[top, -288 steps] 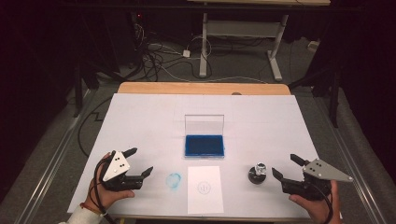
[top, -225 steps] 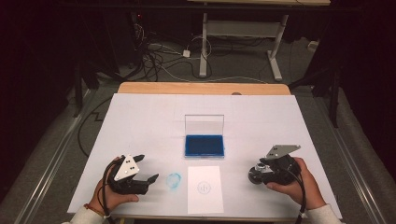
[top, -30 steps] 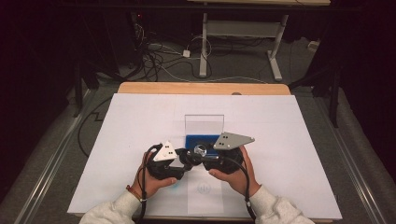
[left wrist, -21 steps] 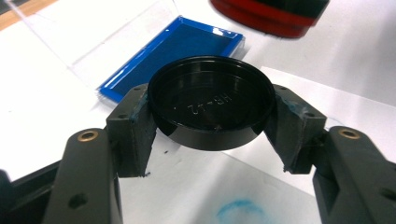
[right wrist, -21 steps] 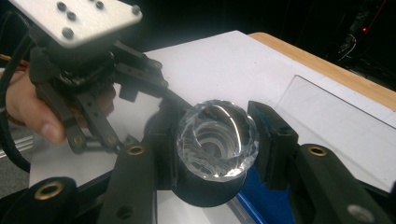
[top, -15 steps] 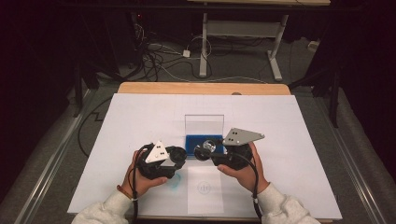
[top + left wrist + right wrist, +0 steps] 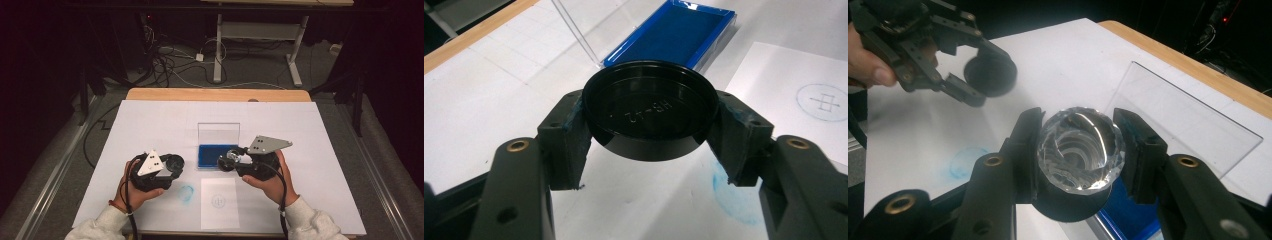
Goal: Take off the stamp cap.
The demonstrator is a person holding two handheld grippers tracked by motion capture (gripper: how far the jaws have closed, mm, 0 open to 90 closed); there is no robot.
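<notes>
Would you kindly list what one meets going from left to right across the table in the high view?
Left gripper holding the black cap → blue ink smudge → stamped paper sheet → right gripper holding the stamp.

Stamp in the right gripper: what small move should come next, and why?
Probably lower the stamp onto the blue ink pad. The right gripper holds it just above the open pad, and the left gripper has its black cap off to the side.
</notes>
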